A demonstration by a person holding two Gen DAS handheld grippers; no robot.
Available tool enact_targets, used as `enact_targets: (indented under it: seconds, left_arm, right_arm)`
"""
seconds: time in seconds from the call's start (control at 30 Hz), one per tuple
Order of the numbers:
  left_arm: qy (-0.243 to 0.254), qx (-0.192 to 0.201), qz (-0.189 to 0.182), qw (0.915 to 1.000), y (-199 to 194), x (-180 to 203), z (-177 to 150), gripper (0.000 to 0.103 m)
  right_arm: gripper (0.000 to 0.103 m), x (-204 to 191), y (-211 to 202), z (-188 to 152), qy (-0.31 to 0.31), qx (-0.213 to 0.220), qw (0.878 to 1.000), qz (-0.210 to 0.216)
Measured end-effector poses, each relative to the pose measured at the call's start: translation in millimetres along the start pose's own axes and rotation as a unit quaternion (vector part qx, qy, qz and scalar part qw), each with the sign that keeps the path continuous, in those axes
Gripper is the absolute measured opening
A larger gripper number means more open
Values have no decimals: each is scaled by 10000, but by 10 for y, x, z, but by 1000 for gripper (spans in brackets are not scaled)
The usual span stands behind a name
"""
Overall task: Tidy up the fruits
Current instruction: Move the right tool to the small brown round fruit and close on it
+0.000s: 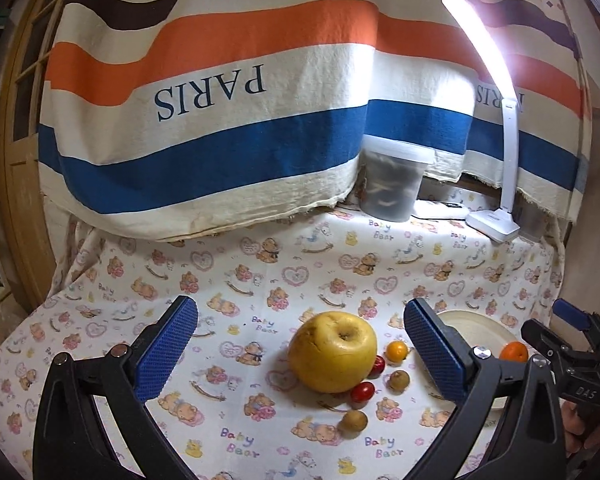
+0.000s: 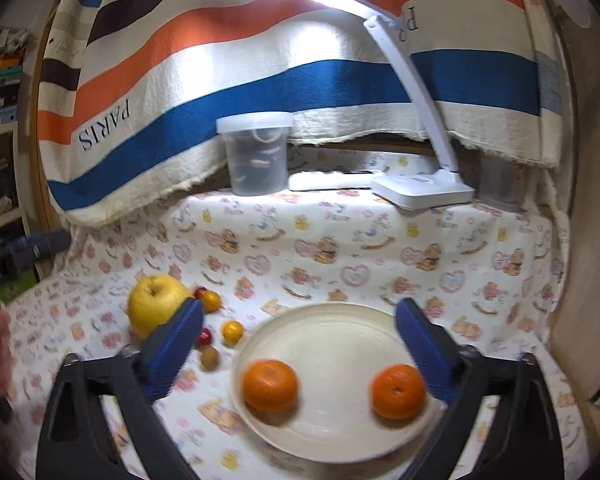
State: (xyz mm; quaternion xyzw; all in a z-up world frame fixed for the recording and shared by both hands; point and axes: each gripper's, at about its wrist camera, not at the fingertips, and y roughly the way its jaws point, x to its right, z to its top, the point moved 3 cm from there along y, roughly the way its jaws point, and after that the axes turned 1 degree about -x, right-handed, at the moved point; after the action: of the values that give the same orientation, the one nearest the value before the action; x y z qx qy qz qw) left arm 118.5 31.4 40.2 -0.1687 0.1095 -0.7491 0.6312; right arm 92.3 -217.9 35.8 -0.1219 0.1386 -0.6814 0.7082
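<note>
Showing only in the right wrist view: two oranges (image 2: 271, 386) on plate (image 2: 324, 312); both grippers (image 2: 300, 344) apart.

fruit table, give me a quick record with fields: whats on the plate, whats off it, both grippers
plate: cream, holds two oranges, apart from each other
off plate: big yellow fruit, two red tomatoes, two brownish small fruits, one small orange-yellow fruit, all on the tablecloth
left gripper: open, nothing held
right gripper: open over the plate, nothing held
background: lit desk lamp, lidded plastic tub
</note>
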Motion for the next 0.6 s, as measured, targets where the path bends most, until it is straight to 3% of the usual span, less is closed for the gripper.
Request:
enact_targets:
  seconds: [0.13,0.27,0.4,0.6]
  left_arm:
    - [-16,-68,-4,10000,33,-92,36,103]
    - [-445,212,111,9987,-62,-352,112,103]
    - [-617,176,185,9978,-15,-507,107,103]
    - [-595,95,181,9980,43,-529,84,103]
  right_arm:
    - [102,-242,116,90,25,119,9999,12]
    - [102,-509,261,138,48,51,9998,199]
    - [102,-703,372,104,75,-17,9995,303]
    - [102,-869,537,-73,-83,-552,9966,612]
